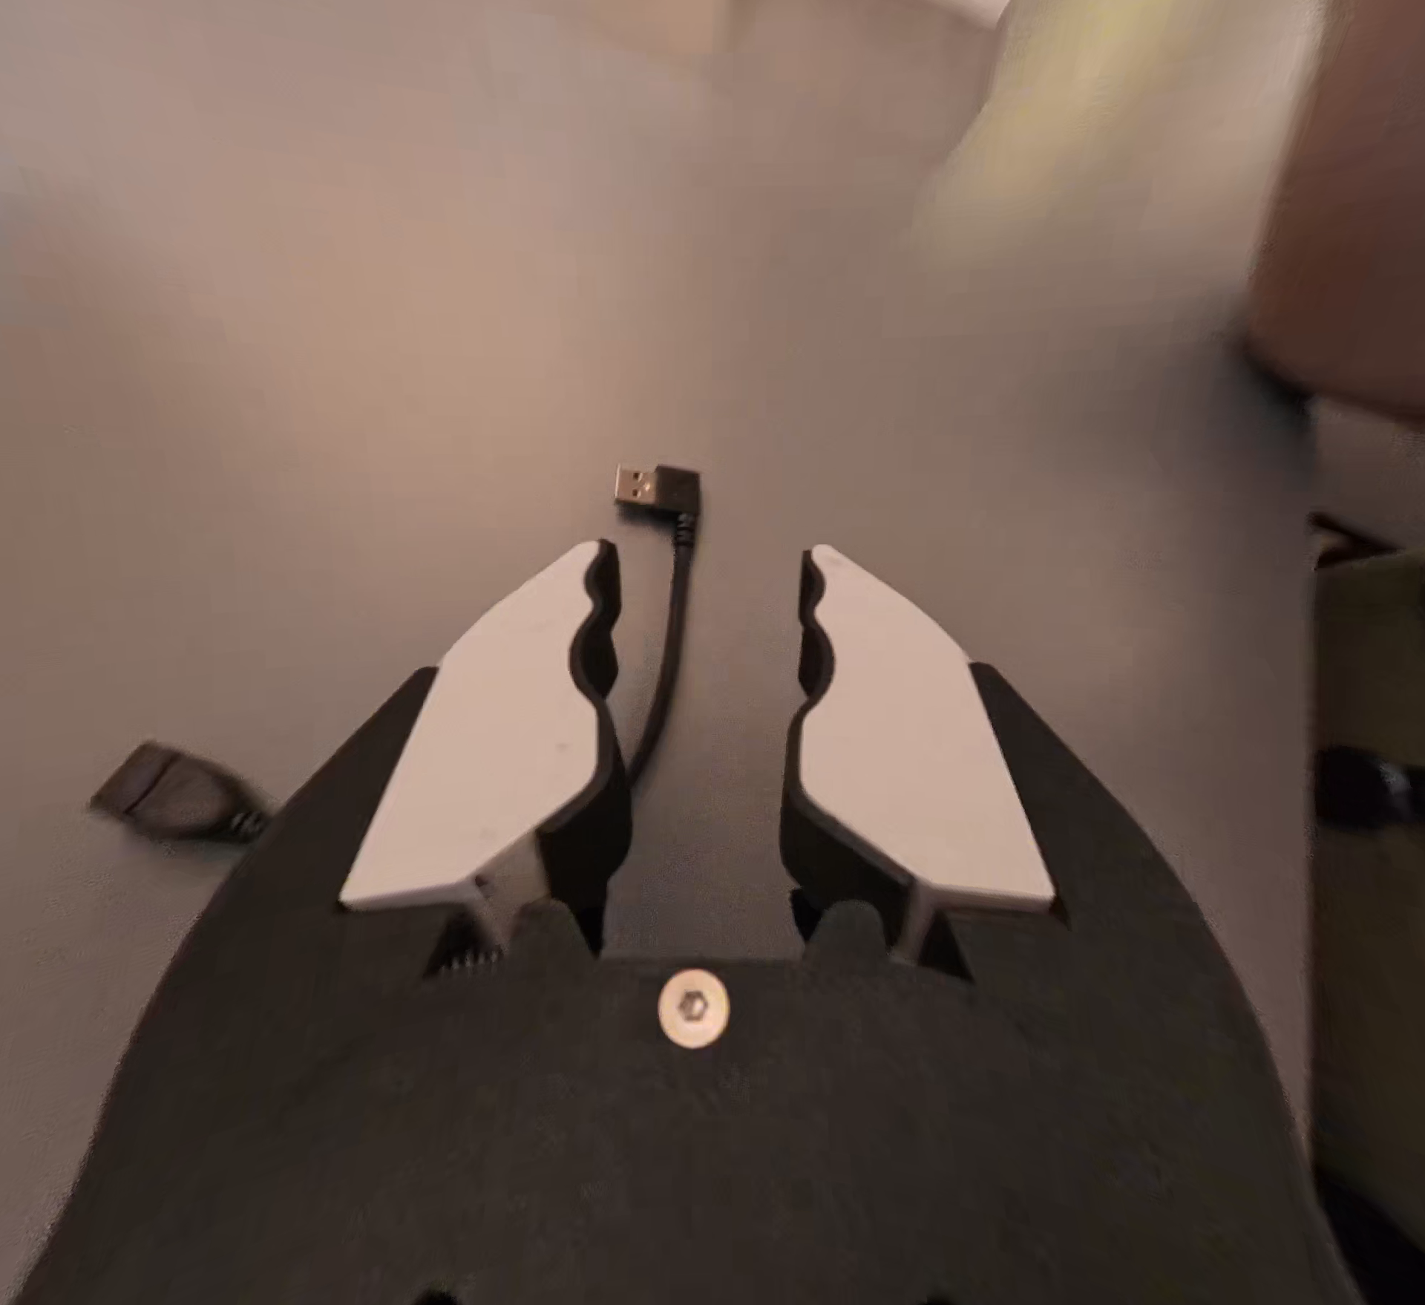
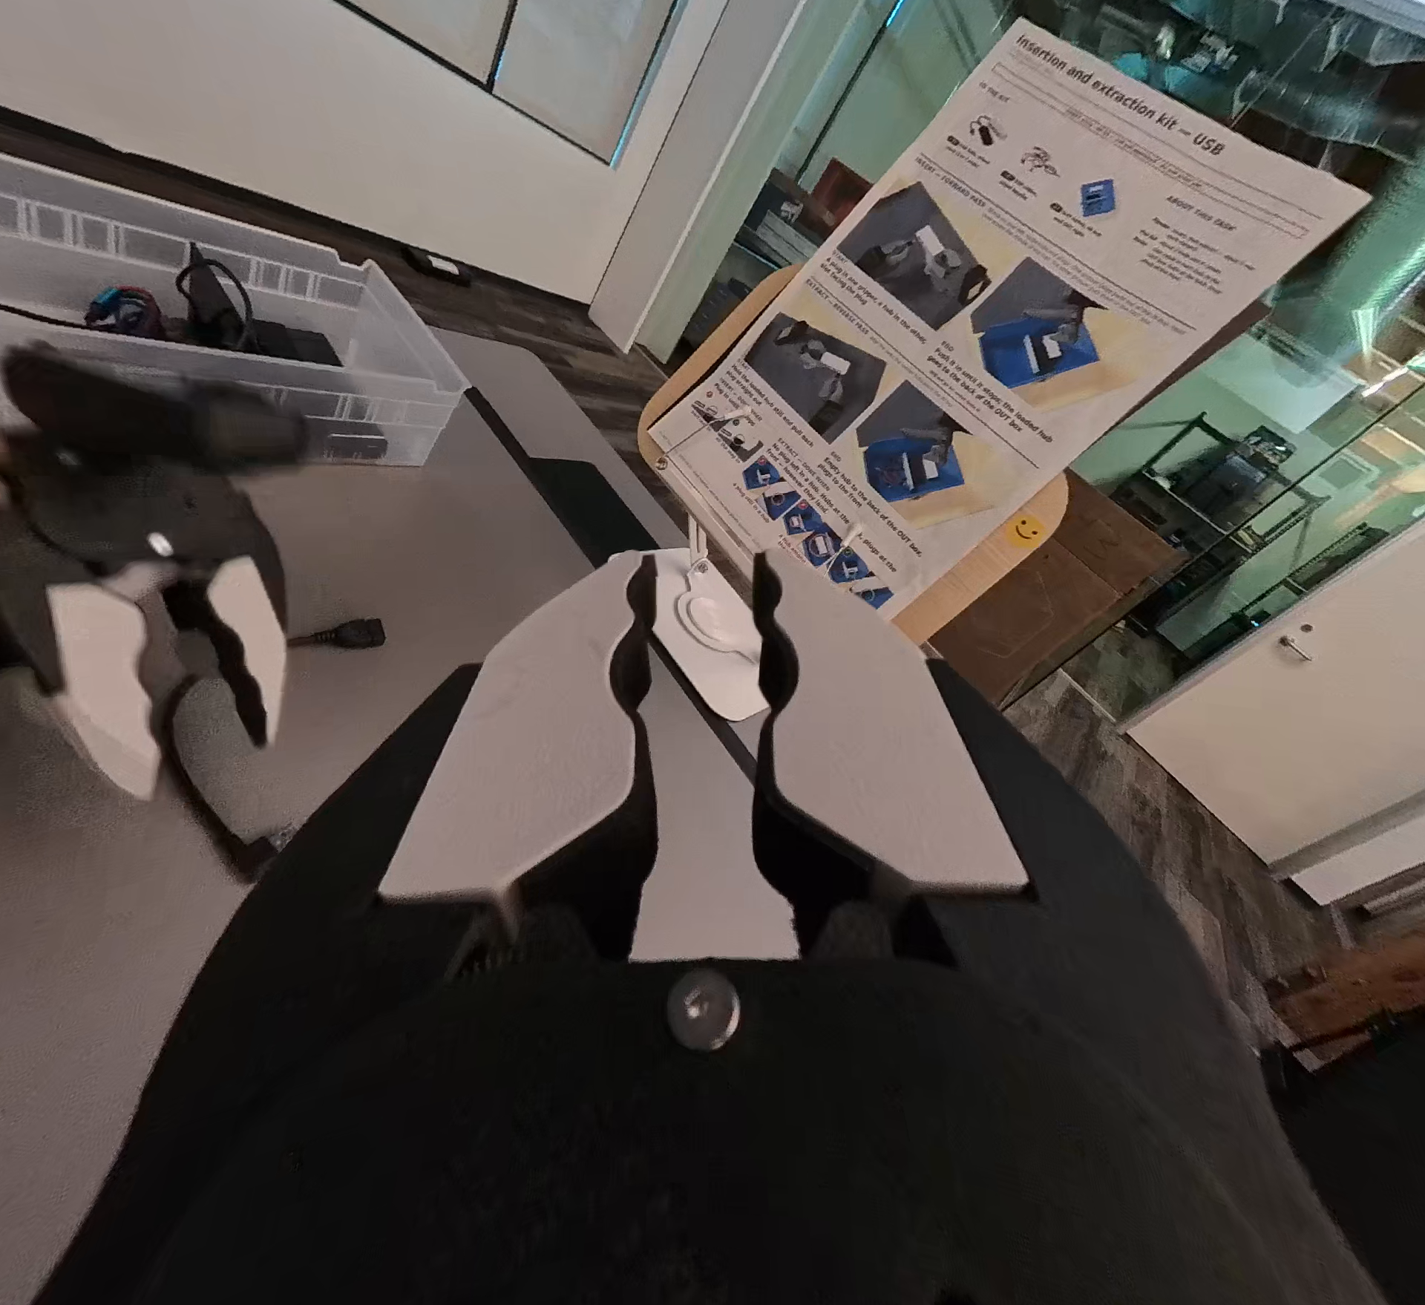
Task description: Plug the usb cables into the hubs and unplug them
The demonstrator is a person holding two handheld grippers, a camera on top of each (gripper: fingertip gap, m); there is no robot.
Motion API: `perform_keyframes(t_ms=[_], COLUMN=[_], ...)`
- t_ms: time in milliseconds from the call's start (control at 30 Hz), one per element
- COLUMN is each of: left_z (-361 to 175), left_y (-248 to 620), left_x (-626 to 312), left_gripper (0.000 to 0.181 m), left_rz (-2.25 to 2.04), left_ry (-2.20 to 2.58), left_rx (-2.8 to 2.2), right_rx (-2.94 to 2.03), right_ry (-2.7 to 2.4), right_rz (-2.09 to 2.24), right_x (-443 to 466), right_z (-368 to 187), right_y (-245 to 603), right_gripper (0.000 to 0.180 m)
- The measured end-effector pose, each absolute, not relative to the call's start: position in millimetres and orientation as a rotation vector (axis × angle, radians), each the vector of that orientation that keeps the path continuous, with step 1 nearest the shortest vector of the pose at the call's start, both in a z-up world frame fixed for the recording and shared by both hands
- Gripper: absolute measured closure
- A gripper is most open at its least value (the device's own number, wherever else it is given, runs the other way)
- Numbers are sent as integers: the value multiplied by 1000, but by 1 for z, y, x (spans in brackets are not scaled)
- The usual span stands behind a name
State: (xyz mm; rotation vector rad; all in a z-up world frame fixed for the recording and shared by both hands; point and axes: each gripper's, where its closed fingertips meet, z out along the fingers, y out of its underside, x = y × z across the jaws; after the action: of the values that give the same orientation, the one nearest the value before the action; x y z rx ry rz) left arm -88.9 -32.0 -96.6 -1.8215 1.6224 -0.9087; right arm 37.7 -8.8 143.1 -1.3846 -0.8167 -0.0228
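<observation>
A black angled USB plug (image 1: 657, 490) lies on the grey table (image 1: 308, 419), its cable (image 1: 669, 651) running back between my left gripper's fingers. My left gripper (image 1: 708, 551) is open and empty just above it; it also shows, blurred, at the left of the right wrist view (image 2: 177, 651). A second dark connector (image 1: 166, 794) lies at the lower left, and a black plug (image 2: 351, 634) lies on the table in the right wrist view. My right gripper (image 2: 703, 562) is open and empty, raised above the table's right edge. No hub is in view.
A clear plastic bin (image 2: 254, 312) with dark cables and adapters stands at the back left. A printed instruction sheet (image 2: 1002, 312) stands on a white stand (image 2: 713, 620) at the table's right edge. Beyond are a wooden chair back (image 2: 995, 535), the floor and glass walls. Across from one pair of fingers to the other is roughly 30 cm. Between my left fingertips and the black angled USB plug (image 1: 657, 490) there is roughly 5 cm.
</observation>
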Motion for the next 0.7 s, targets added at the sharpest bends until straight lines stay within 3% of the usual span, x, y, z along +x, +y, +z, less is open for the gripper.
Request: perform_keyframes(t_ms=[33,167,233,400,500,700], left_z=[-73,21,40,-35,-80,-121], left_y=[-34,-1,25,81,87,104], left_x=[-103,-221,-292,-404,-416,-428], left_gripper=[134,141,141,119,134,135], left_rz=[-924,-476,-216,108,168,198], left_ry=[1556,1266,1236,1525,1756,1958], left_rx=[-1746,-1414,-1365,-1814,-1912,-2033], right_rx=[-1375,-1330,-1328,-1373,-1415,-1472], right_ry=[-815,-794,-785,-775,-787,-840], right_rz=[-13,22,36,7,-37,-124], right_x=[38,40,39,40,39,38], right_z=[145,152,152,143,135,121], right_y=[-9,-10,-7,9,16,18], right_gripper=[156,156,156,156,156,156])
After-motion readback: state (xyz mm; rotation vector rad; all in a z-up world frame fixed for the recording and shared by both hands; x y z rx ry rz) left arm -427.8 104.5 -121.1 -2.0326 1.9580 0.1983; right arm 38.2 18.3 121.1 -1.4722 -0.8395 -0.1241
